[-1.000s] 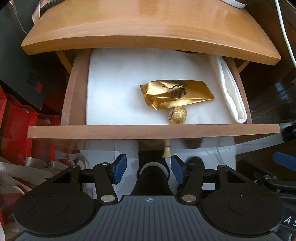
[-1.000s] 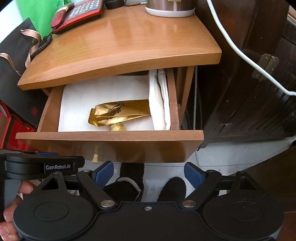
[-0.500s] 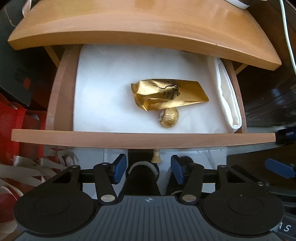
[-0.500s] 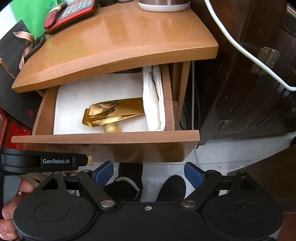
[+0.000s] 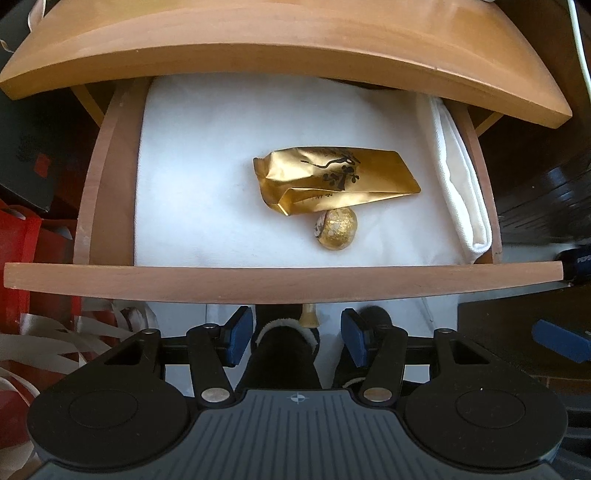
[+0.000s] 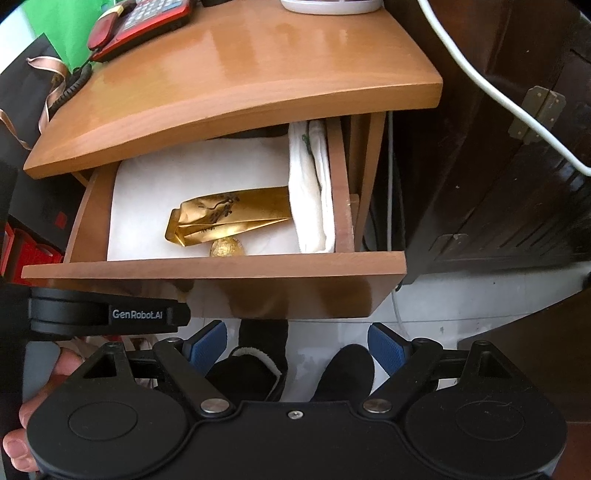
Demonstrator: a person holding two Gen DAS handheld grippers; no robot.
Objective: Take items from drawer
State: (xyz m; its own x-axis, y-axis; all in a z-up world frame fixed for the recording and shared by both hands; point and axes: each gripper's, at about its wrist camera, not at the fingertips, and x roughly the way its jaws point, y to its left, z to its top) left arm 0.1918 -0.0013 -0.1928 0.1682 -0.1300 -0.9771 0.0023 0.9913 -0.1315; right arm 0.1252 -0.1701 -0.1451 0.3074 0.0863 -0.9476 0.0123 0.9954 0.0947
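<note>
Claws (image 5: 297,338) (image 6: 297,347) spread and empty, we risk nudging the gold ball (image 5: 336,233) away while grabbing the crinkled gold pouch (image 5: 332,184) touching it in the drawer (image 5: 280,277).

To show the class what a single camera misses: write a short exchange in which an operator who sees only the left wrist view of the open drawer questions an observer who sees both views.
Operator: I can see the gold pouch and the gold ball lying in the drawer. What stands on the tabletop above it?
Observer: A red telephone sits near the far left corner.
Operator: Is the right gripper free to reach in?
Observer: Yes. The right gripper is open, has nothing between its pads and is in front of the drawer, outside it.
</note>
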